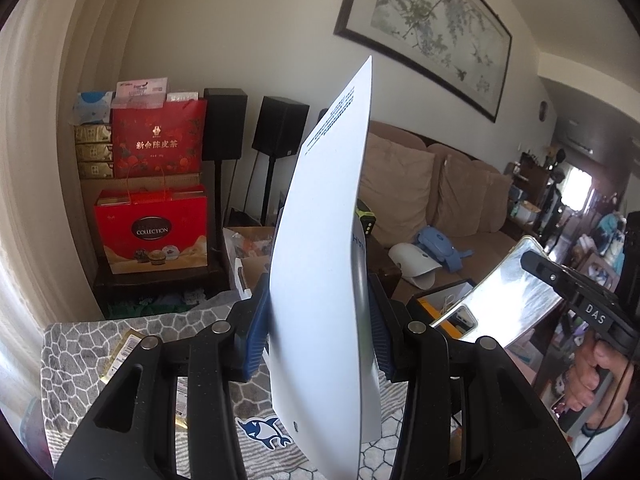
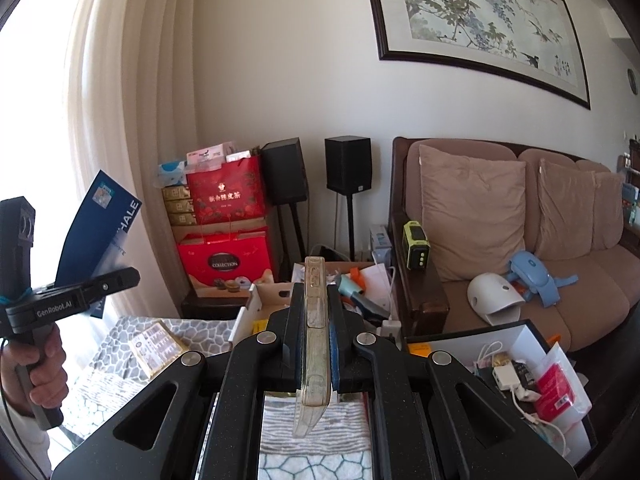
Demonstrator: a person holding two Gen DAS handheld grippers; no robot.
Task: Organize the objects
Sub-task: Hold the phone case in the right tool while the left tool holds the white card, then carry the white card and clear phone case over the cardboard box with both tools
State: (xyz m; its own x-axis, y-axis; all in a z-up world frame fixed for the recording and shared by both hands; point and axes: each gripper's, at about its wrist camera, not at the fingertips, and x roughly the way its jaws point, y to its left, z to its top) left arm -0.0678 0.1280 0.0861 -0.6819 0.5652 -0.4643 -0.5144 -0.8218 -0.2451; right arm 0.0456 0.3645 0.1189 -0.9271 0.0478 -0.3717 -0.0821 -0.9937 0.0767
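My left gripper (image 1: 318, 322) is shut on a flat blue-and-white box (image 1: 320, 240) that stands upright between its blue pads, white face toward the camera. In the right wrist view the same box (image 2: 100, 224) shows its blue printed side at the far left, with the left gripper (image 2: 114, 280) held in a person's hand. My right gripper (image 2: 316, 316) is shut on a phone in a yellowed clear case (image 2: 314, 332), seen edge-on. The phone's shiny back (image 1: 508, 292) shows at the right of the left wrist view, clamped by the right gripper (image 1: 538, 266). Both are held above the table.
A grey pebble-patterned cloth (image 1: 76, 356) covers the table, with a gold packet (image 2: 158, 346) on it. An open black box (image 2: 524, 330) with cables and packets sits at the right. A cluttered cardboard box (image 2: 276, 294), red gift bags (image 2: 224, 260) and a sofa (image 2: 520, 220) lie beyond.
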